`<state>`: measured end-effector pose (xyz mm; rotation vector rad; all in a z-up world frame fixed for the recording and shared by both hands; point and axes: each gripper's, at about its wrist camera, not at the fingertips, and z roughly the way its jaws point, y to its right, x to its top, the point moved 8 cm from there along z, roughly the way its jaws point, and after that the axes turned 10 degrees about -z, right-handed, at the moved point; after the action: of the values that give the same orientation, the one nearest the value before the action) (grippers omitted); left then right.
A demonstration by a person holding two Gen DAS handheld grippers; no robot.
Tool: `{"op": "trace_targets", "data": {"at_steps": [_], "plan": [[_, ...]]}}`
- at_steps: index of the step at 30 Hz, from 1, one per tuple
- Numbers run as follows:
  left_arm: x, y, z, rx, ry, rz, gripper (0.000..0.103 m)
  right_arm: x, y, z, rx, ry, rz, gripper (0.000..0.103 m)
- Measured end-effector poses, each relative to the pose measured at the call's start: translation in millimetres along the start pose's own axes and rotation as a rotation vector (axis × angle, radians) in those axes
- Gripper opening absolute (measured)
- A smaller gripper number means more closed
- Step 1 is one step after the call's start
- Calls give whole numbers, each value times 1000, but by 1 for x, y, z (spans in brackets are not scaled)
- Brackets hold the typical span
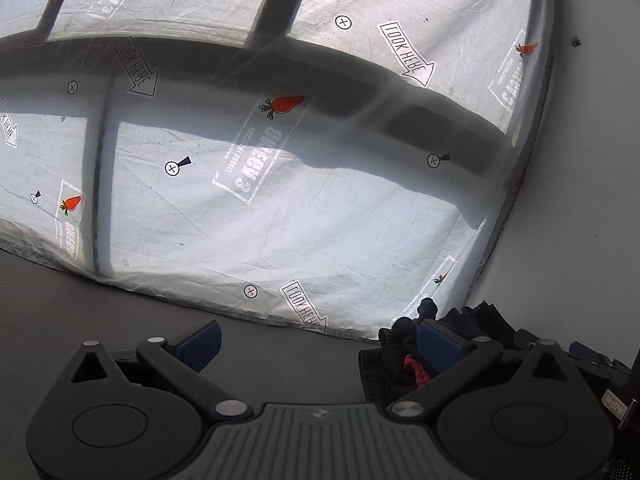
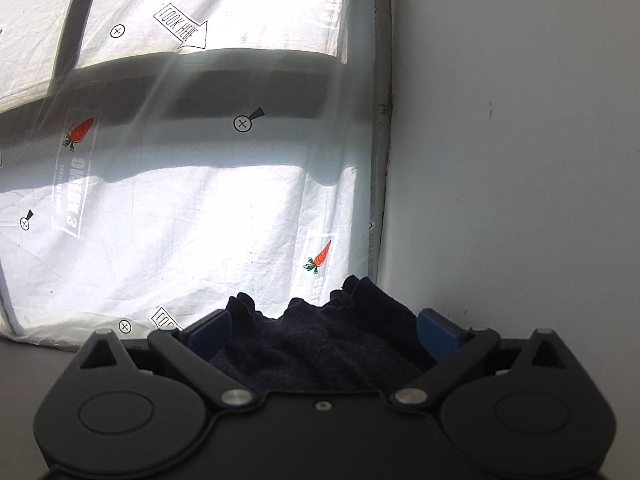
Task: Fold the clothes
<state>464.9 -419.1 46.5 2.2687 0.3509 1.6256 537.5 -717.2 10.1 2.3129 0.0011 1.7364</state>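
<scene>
Both hand-held grippers, left (image 1: 316, 344) and right (image 2: 324, 332), are gaping wide and gripping nothing, apparently freeing themselves, while the dark clothes (image 2: 320, 344) are sitting bunched on the grey tabletop (image 1: 120, 304) near the wall, awaiting folding.

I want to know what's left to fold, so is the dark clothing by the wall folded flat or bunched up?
Bunched up. The dark clothing sits in a rumpled heap with wavy raised edges, and the left view shows a red piece tangled in it.
</scene>
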Motion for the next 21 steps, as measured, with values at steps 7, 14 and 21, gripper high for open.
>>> {"op": "trace_targets", "data": {"at_steps": [7,14,21], "plan": [[26,-36,-98,58,137,74,103,4,-51,-107,61,61,25,103],[46,-111,-161,49,72,115,103,7,-132,-184,108,19,-14,103],[57,-212,-229,78,17,80,103,14,-236,-281,166,15,-12,103]]}}
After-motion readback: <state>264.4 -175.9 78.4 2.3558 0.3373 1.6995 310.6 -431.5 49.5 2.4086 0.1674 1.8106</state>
